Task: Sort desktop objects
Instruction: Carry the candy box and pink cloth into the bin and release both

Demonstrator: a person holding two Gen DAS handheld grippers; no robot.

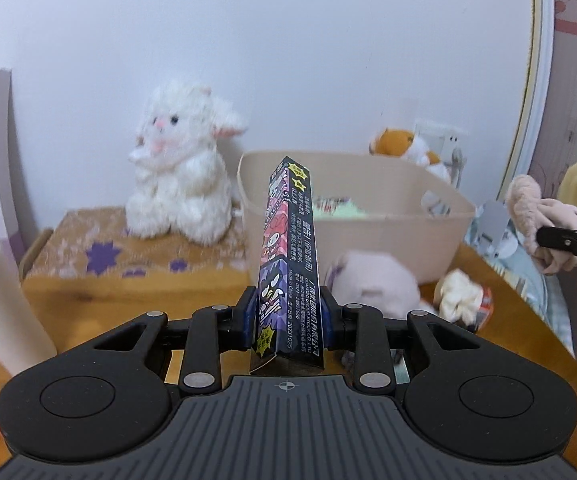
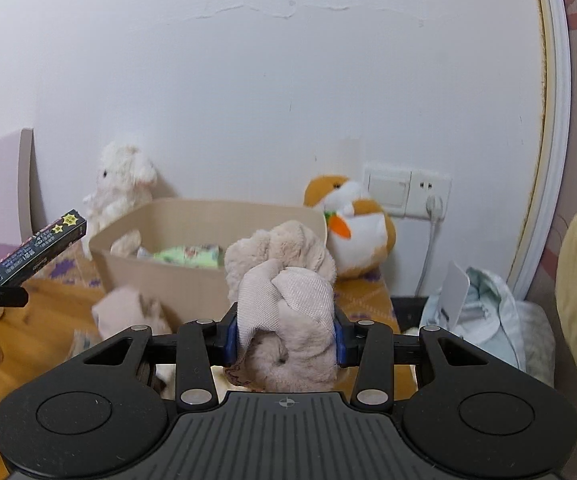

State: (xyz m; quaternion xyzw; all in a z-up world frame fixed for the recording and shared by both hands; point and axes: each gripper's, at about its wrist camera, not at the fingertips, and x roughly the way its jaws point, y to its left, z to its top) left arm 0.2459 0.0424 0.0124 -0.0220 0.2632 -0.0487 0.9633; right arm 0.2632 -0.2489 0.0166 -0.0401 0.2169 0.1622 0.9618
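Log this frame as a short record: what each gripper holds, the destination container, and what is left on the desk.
left gripper: shut on long dark cartoon-printed box, tilted up
right gripper: shut on beige plush toy
container: beige bin ahead, green packet inside
on desk: pale pink plush before the bin
beside bin: white lamb plush, orange-and-white plush
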